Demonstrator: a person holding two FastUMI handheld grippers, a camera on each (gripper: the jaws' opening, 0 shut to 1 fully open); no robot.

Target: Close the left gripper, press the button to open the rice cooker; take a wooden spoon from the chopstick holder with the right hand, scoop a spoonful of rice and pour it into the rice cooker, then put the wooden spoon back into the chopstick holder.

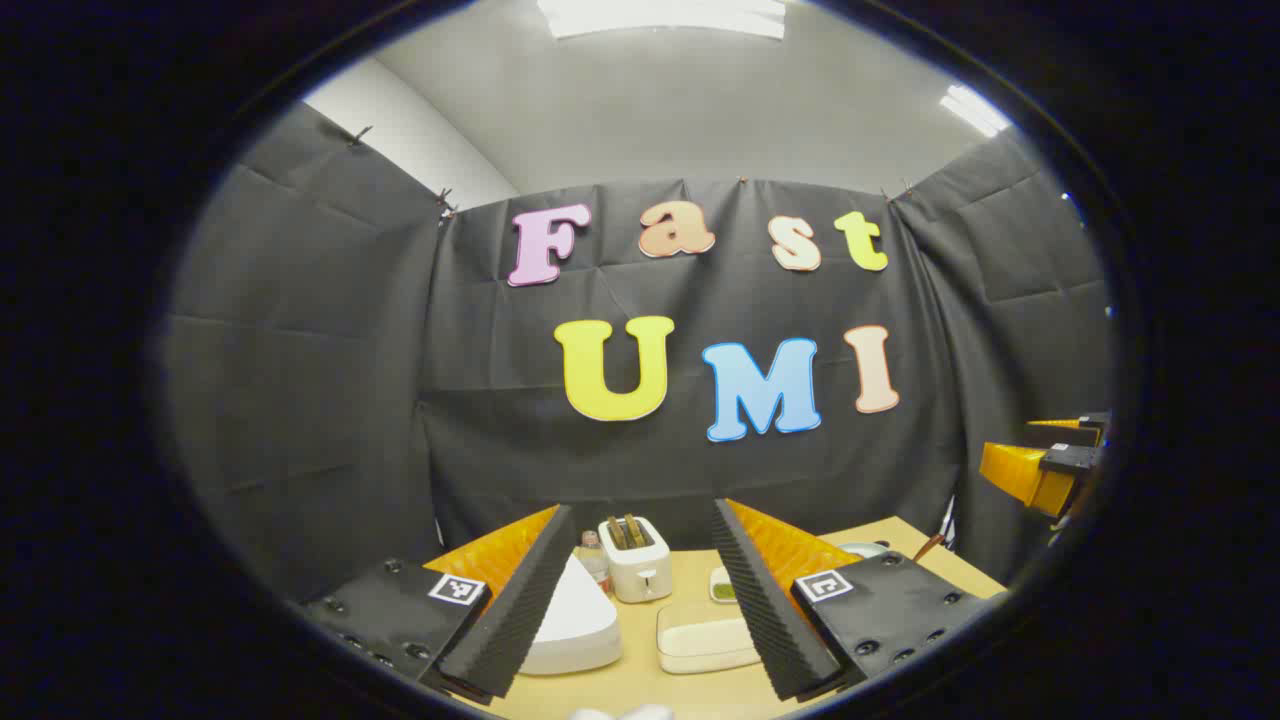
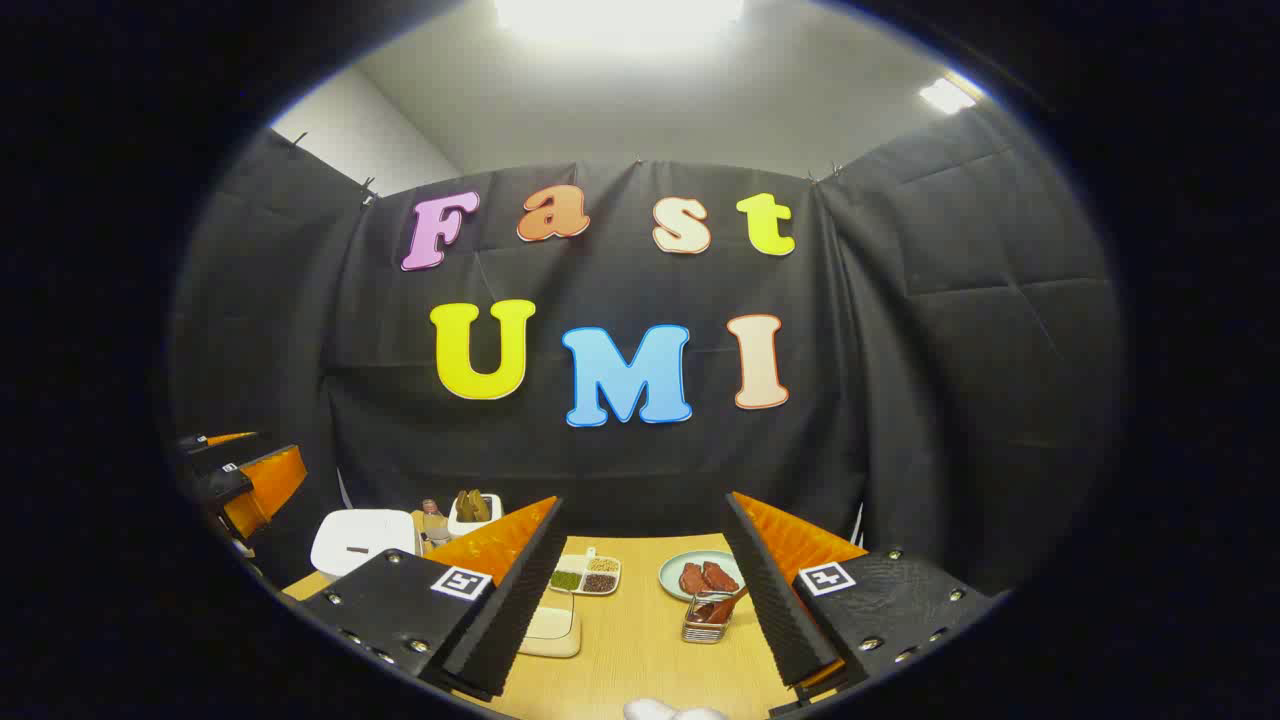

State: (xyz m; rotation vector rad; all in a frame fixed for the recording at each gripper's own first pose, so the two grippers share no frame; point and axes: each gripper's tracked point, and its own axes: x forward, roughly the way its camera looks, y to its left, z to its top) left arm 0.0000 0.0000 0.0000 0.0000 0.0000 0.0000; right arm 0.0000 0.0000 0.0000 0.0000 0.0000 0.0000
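The white rice cooker stands low on the wooden table with its lid down, partly behind my left finger; in the right gripper view the rice cooker is at the far left. My left gripper hovers open above the table, empty. My right gripper is open and empty too. A wire chopstick holder with a wooden spoon leaning in it stands just inside my right finger. A divided tray of grains lies behind it.
A toaster and a small bottle stand at the back. A cream flat box lies by the cooker. A plate with red pieces sits behind the holder. The right gripper hangs at the far right.
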